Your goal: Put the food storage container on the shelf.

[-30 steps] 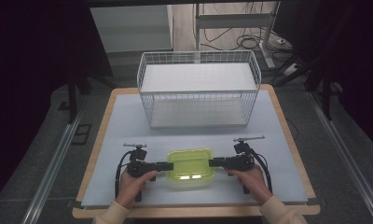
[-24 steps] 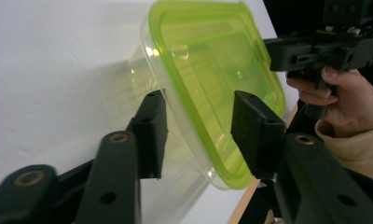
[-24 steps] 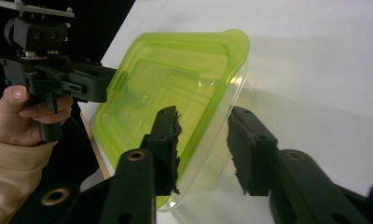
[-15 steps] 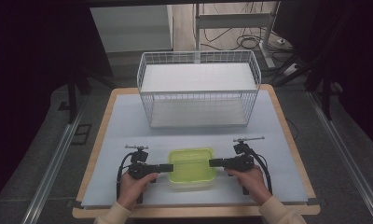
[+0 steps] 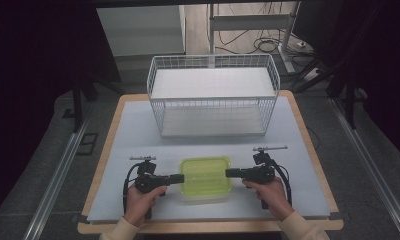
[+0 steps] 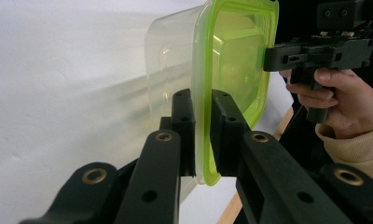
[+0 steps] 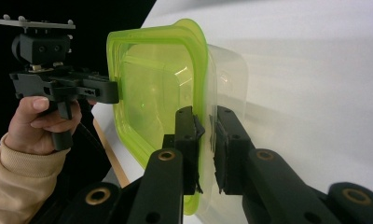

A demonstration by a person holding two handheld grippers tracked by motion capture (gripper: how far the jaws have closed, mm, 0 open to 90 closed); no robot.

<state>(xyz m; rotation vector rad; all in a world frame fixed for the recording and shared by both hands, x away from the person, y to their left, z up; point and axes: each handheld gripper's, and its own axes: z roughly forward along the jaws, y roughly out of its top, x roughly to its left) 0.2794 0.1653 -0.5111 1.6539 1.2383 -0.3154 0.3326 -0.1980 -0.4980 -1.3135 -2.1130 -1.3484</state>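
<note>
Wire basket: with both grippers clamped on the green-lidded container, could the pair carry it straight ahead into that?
Probably yes. The left gripper and right gripper pinch opposite rims of the container; the mat ahead lies bare, but the wire basket has tall walls to lift over.

My high view sits above the near edge of the worktop (image 5: 138, 130), facing forward and down, far enough back to take in the whole top. My left gripper view and right gripper view ride close in, each looking along its own jaws across the worktop at the other. All three share the green-lidded container (image 5: 206, 176) (image 6: 231, 51) (image 7: 156, 84).
</note>
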